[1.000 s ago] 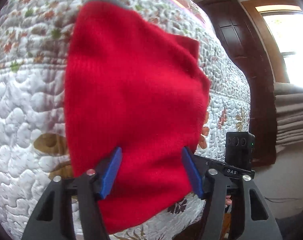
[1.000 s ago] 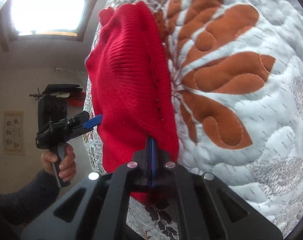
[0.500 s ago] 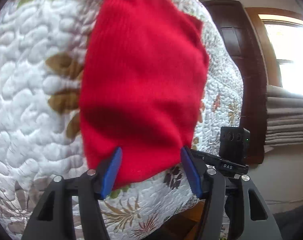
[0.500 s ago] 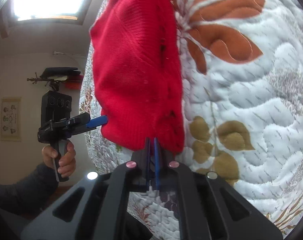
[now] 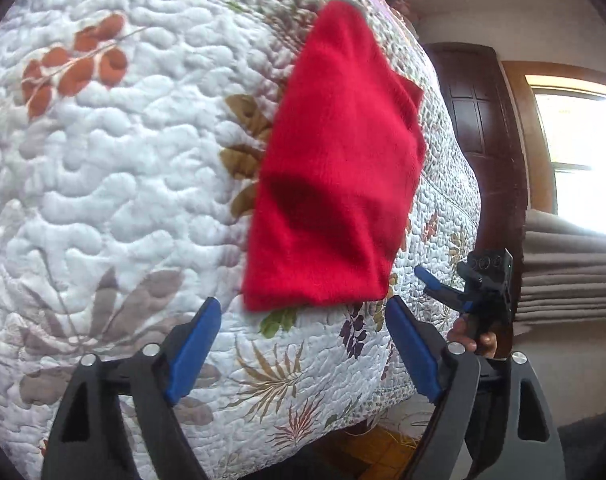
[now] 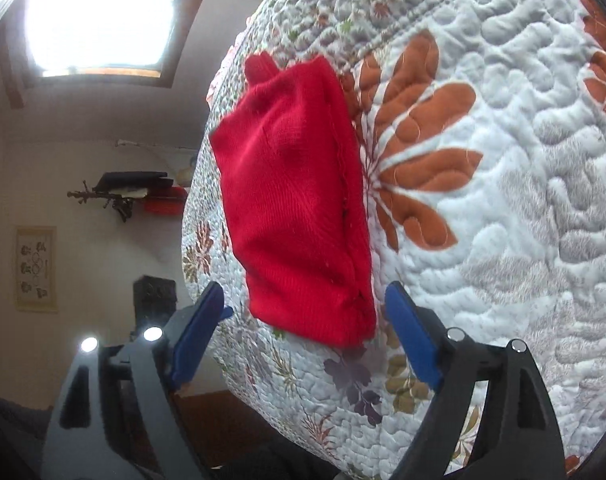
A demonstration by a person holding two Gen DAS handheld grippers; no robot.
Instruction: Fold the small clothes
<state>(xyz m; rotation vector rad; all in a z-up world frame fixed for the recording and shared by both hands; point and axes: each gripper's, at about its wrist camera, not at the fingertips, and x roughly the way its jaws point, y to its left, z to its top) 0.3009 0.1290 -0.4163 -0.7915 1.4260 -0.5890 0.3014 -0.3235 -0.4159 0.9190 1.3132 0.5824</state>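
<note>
A red knitted garment (image 5: 335, 184) lies folded into a compact bundle on a quilted bedspread (image 5: 103, 168) printed with rust, brown and grey leaves, close to the bed's near edge. The left gripper (image 5: 303, 344) has its blue-padded jaws spread wide and grasps nothing; its tips sit just short of the garment's near hem, apart from the cloth. The right gripper (image 6: 303, 336) is likewise released, jaws wide, with the bundle's near end between and just beyond its tips, not touched. In the left wrist view the right gripper appears off the bed's edge, held by a hand (image 5: 473, 338). A framed wall print (image 6: 36, 268) carries small figures too blurred to read. No readable writing shows anywhere.
</note>
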